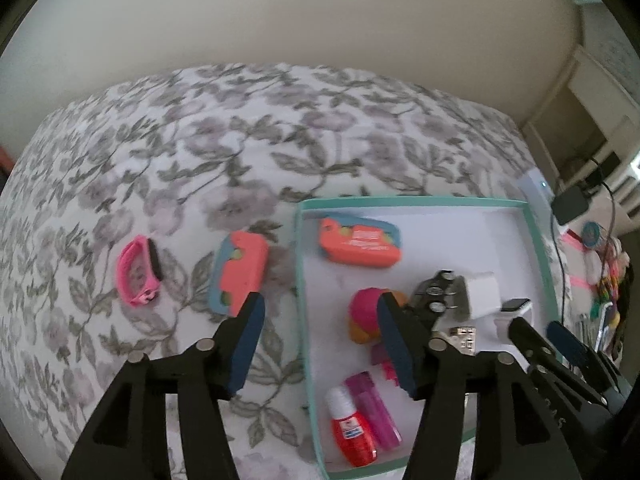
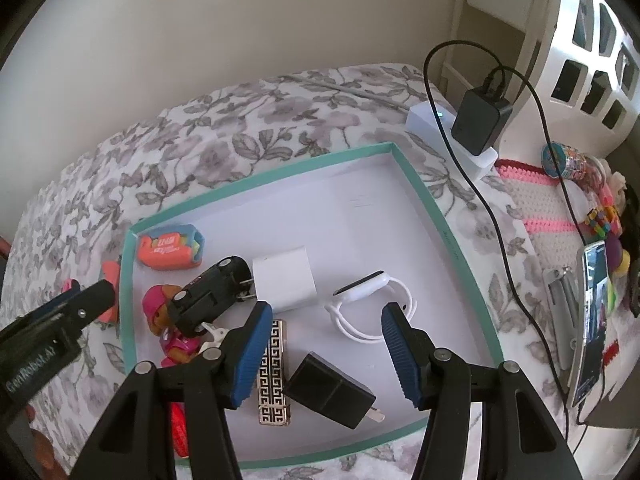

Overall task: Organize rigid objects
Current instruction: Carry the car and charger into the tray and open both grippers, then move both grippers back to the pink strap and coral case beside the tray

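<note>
Floral bedding (image 1: pixel 240 152) lies under a shallow teal-rimmed box (image 2: pixel 436 208), whose white floor holds a black toy car (image 2: pixel 208 292), a white charger cube (image 2: pixel 286 278), a white smartwatch (image 2: pixel 368 284), a black plug adapter (image 2: pixel 332 394) and an orange case (image 2: pixel 170 252). Your left gripper (image 1: pixel 320 340) stands half open and empty, straddling the box's left wall, with a second orange case (image 1: pixel 240 268) and a pink band (image 1: pixel 136 270) outside on the bedding. Your right gripper (image 2: pixel 326 352) hovers half open over the box, gripping nothing.

The bedspread (image 1: pixel 200 152) is soft printed cloth. The tray (image 2: pixel 432 200) looks like matt card. The charger (image 2: pixel 286 278) is smooth plastic, the clip (image 2: pixel 274 376) shiny metal.
</note>
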